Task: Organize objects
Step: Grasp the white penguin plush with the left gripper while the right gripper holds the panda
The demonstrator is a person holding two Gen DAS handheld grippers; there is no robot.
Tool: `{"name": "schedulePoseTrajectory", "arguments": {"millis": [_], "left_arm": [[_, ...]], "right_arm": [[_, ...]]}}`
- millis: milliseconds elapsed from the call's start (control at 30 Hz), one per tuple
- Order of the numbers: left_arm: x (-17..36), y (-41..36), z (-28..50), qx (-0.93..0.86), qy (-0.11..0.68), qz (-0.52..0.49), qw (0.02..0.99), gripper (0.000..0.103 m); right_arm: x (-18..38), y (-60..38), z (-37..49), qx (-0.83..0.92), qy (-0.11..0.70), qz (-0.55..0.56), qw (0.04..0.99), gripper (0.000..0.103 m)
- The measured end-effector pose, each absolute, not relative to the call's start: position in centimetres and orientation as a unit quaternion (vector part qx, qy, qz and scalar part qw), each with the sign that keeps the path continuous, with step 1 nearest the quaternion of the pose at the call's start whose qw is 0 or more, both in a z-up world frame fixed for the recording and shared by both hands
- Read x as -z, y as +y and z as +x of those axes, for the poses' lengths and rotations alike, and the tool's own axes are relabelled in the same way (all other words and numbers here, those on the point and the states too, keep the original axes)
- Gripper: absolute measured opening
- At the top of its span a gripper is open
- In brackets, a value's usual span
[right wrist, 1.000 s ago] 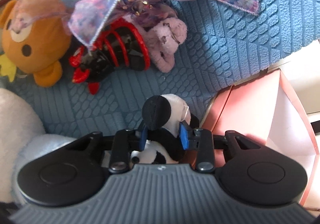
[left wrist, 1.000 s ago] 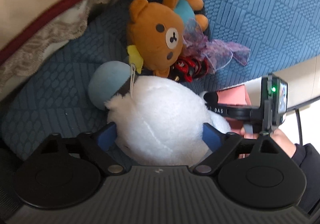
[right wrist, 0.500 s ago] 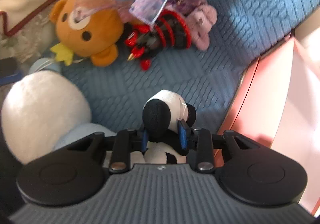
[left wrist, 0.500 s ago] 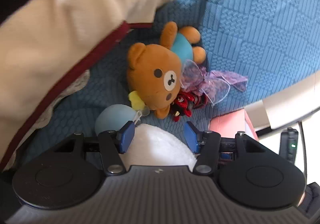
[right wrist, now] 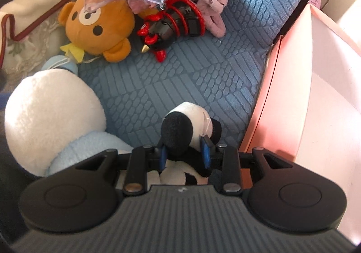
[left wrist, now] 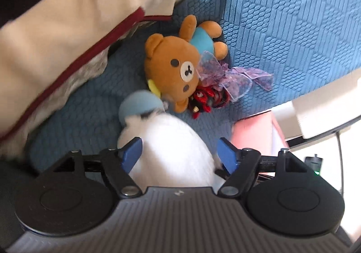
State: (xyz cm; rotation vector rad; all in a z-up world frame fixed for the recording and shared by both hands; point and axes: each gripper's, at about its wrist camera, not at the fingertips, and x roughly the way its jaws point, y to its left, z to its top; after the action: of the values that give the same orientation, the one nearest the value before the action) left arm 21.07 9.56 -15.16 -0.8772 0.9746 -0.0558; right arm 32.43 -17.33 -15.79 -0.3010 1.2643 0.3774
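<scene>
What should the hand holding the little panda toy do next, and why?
Probably carry it a bit to the right, over the pink box. The right gripper is shut on the panda plush, held above the blue cover, and the open box stands just beside it. The left gripper is open around the white plush.

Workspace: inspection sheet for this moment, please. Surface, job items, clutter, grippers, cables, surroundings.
Surface: blue quilted cover, textured, toys lying on it.
Job's things: panda plush in the right gripper; white plush between the left gripper fingers; brown bear; red-black toy; lilac bunny; sheer purple ribbon.
Clutter: nothing seen.
Grippers: right shut on the panda; left fingers flank the white plush, grip cannot be told.
Cables: dark cable at the right edge of the left view.
Surroundings: pink box, open, beside the cover; cream cushion with red piping.
</scene>
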Motion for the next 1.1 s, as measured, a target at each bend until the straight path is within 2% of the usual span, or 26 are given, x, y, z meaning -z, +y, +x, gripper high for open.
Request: {"name": "schedulePoseTrajectory", "arguments": {"millis": [133, 267, 400, 633, 1000, 1100], "left_arm": [[15.0, 8.1, 18.3, 0.012, 0.457, -0.433, 0.777, 0.085], [16.8, 5.0, 18.5, 0.031, 0.492, -0.434, 0.754, 0.085], [18.0, 3.0, 19.0, 0.009, 0.495, -0.438, 0.750, 0.092], [20.7, 1.8, 18.9, -0.003, 0.514, -0.482, 0.710, 0.092], [23.4, 0.3, 20.0, -0.005, 0.506, -0.500, 0.703, 0.094], [22.9, 0.3, 19.9, -0.007, 0.505, -0.486, 0.713, 0.089]], "right_arm": [[16.2, -17.5, 32.8, -0.167, 0.582, -0.132, 0.785, 0.033], [15.8, -17.6, 32.4, -0.169, 0.579, -0.126, 0.787, 0.033], [15.5, -17.9, 31.9, -0.164, 0.577, -0.120, 0.791, 0.034], [15.0, -18.1, 31.0, -0.160, 0.580, -0.109, 0.791, 0.034], [15.4, -17.7, 29.7, -0.137, 0.557, -0.123, 0.810, 0.034], [15.5, -17.8, 29.7, -0.137, 0.557, -0.114, 0.811, 0.034]]}}
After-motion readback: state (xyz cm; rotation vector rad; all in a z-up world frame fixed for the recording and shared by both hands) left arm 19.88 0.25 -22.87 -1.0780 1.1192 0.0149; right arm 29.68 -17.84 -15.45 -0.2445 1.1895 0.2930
